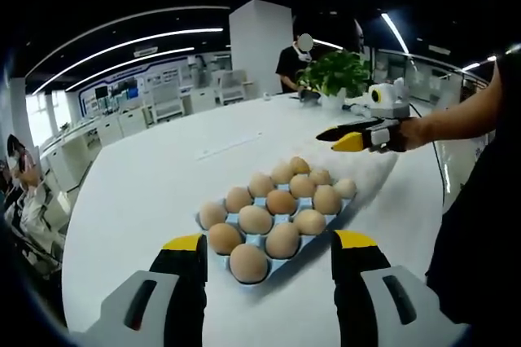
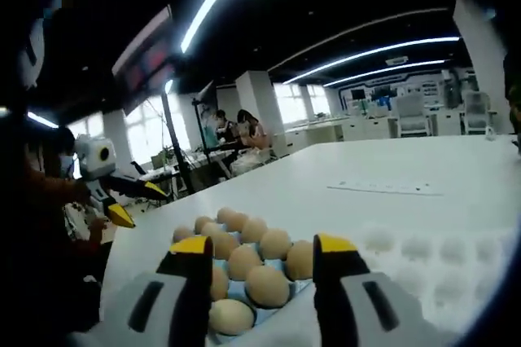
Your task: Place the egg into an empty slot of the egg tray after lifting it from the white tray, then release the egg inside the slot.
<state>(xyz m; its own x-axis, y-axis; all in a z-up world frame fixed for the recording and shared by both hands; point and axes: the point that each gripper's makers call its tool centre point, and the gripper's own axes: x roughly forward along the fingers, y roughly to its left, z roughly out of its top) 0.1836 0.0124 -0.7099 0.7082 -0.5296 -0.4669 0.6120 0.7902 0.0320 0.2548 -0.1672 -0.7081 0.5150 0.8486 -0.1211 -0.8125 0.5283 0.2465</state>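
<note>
A blue egg tray [image 1: 213, 237] lies on the white table, holding several brown eggs [image 1: 281, 201]. My left gripper [image 1: 269, 241] is open just short of the tray's near end, with nothing between its jaws. Beyond the tray's far end, a hand holds my right gripper [image 1: 334, 139] above a white tray [image 1: 376, 169]. In the right gripper view, the right gripper [image 2: 262, 243] is open over the edge of the blue egg tray [image 2: 236, 292] and the eggs [image 2: 268, 285]. The white tray [image 2: 431, 253] lies to its right, its visible dimples bare. The left gripper [image 2: 148, 208] hangs open at the left.
The white table [image 1: 146, 192] is large and rounded, with a thin strip [image 1: 232, 145] lying on it. A potted plant [image 1: 334, 74] and a standing person [image 1: 293, 62] are at the far end. A seated person [image 1: 24, 200] is off the left edge.
</note>
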